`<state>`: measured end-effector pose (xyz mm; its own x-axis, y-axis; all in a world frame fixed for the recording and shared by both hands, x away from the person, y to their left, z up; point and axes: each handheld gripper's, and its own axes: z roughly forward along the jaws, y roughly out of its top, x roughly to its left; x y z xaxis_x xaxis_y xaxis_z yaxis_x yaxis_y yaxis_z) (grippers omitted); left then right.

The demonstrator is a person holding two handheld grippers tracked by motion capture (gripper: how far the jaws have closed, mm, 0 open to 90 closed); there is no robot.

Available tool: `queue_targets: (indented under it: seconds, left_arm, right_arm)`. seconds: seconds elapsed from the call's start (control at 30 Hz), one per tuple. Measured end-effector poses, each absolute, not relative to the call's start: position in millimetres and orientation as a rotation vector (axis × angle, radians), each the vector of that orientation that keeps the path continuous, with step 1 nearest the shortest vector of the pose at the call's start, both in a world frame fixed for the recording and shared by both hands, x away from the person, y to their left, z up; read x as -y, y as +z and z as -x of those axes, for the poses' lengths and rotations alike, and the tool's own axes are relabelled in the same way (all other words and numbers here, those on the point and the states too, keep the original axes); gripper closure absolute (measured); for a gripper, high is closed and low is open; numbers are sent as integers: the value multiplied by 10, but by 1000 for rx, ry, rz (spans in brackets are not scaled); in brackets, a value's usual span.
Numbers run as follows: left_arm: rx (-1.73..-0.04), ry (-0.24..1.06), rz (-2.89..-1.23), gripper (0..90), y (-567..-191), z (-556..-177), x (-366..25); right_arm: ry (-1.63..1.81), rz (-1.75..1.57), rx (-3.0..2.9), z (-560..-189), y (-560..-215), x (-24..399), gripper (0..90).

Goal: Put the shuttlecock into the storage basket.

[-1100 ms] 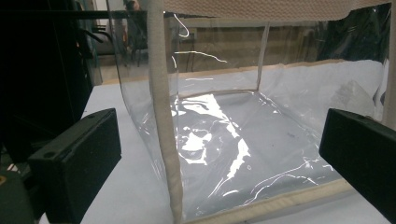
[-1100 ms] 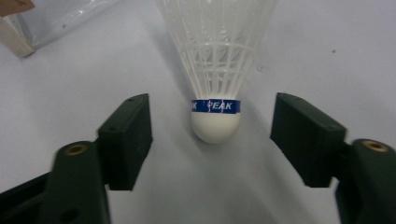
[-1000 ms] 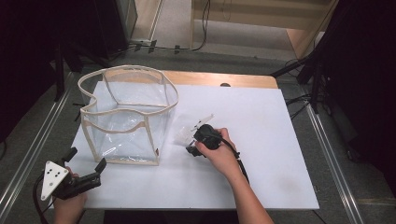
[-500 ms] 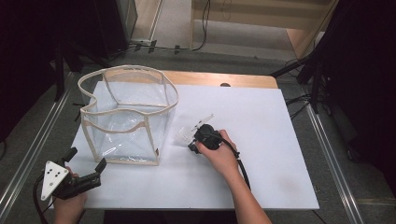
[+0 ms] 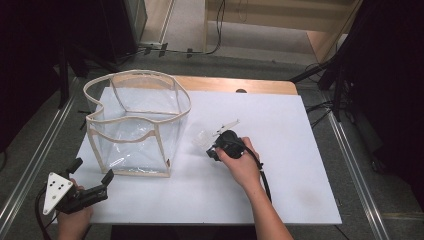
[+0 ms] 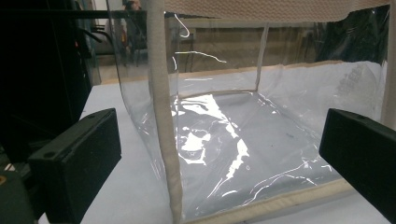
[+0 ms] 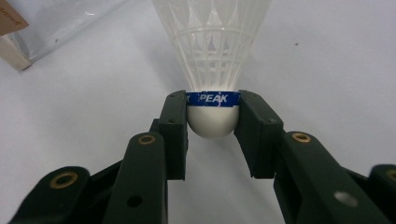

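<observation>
High view: white tabletop [image 5: 300, 165], with a bare wooden strip along its far edge.

Item: clear bag [image 5: 137, 122], cream-trimmed, standing open on the near-left part of the tabletop. Its trimmed near corner and glossy wall show close up in the left gripper view [image 6: 233, 140].

Item: white shuttlecock [image 5: 210, 137], lying on the tabletop just right of the bag, apart from it. In the right gripper view the shuttlecock [image 7: 212, 56] shows a rounded cork base with a blue band reading "PEAK" and a net-like skirt that points away from the camera.

Right tool [image 5: 216, 149]: held low over the tabletop in the person's right hand [image 5: 242, 167], cable trailing back along the forearm. Its jaws have just been closing, with the cork between them. In the right gripper view the right tool [image 7: 212, 114] is clenched on the shuttlecock, both pads pressing the cork at the blue band.

Left tool [image 5: 92, 172]: held at the near-left corner of the tabletop, grey plate on top, aimed at the bag. In the left gripper view the left tool [image 6: 219, 154] is released, jaws spread wide, nothing between the pads; the bag stands just ahead.
</observation>
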<state>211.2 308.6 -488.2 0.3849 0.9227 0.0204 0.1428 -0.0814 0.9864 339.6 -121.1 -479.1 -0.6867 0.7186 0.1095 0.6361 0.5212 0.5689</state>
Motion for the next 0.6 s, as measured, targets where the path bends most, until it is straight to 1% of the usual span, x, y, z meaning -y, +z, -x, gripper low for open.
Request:
queue_targets:
  seconds: [0.6]
  left_arm:
    - [-994,876,-1529,0,-4882,-2114,-3077]
  right_arm:
    - [1001,-1237,-2499,-3382,-4645,1459,629]
